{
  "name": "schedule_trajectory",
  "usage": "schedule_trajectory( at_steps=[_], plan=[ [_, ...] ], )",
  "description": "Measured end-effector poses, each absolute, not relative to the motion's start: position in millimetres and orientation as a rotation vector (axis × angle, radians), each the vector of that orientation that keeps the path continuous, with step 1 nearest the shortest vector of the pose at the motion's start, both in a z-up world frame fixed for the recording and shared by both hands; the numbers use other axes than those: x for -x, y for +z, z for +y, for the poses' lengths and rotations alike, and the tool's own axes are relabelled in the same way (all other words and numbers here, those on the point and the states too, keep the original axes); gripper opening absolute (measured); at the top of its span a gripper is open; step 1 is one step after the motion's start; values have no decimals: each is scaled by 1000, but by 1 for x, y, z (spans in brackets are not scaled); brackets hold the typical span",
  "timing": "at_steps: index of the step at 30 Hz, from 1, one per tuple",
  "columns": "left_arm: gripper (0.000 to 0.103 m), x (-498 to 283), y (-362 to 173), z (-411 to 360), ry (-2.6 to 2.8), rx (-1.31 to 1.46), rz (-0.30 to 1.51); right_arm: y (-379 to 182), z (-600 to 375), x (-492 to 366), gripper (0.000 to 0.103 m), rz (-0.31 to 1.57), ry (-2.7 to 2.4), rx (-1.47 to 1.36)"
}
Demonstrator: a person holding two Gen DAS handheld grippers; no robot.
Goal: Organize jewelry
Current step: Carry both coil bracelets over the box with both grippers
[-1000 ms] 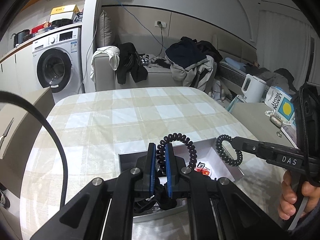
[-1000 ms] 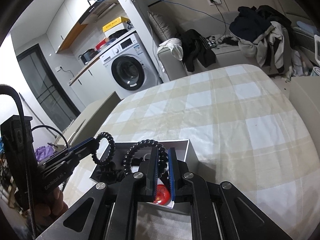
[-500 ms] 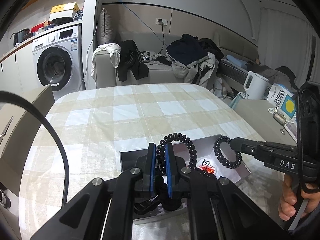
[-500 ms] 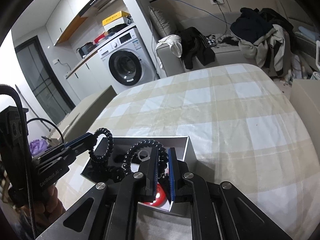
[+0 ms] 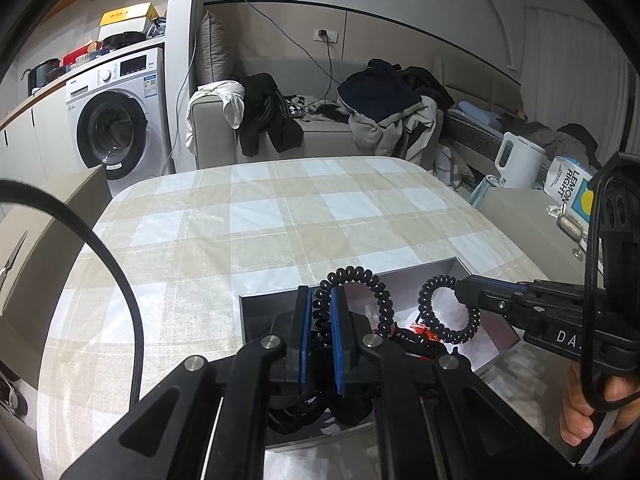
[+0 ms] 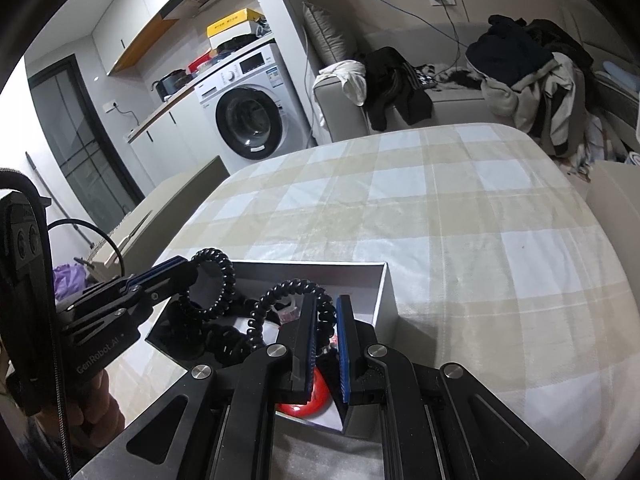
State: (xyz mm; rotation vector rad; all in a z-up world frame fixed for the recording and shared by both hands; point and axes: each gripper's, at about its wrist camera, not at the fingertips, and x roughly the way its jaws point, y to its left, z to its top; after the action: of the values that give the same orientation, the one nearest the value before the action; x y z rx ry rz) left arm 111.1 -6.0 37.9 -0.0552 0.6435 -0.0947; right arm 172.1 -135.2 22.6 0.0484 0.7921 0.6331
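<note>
An open white box (image 5: 424, 270) (image 6: 382, 280) stands on the checked tablecloth at the near edge. My left gripper (image 5: 320, 304) is shut on a black coil hair tie (image 5: 380, 292) and holds it just above the box; it also shows in the right wrist view (image 6: 188, 274) with its tie (image 6: 222, 280). My right gripper (image 6: 326, 312) is shut on a second black coil hair tie (image 6: 276, 292), above the box's right part; it shows in the left wrist view (image 5: 460, 290) with its tie (image 5: 444, 320). A red item (image 6: 316, 392) and dark pieces lie inside the box.
The table (image 5: 280, 216) with its beige and white checked cloth stretches away behind the box. A sofa (image 5: 320, 128) with heaped clothes and a washing machine (image 5: 116, 120) stand beyond. A side table with a white kettle (image 5: 518, 160) and a carton is at the right.
Both grippers have kept their hair ties. The views have shifted slightly, with the box a little lower and nearer; the ties hang just over it as before.
</note>
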Motion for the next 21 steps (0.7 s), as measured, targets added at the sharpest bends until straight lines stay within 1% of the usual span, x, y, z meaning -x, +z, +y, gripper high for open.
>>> schedule_trajectory(
  at_steps=[21],
  plan=[
    [5,-116,31,-9,-99,47,665,20,-134,-174,9,806,631,-40]
  ],
)
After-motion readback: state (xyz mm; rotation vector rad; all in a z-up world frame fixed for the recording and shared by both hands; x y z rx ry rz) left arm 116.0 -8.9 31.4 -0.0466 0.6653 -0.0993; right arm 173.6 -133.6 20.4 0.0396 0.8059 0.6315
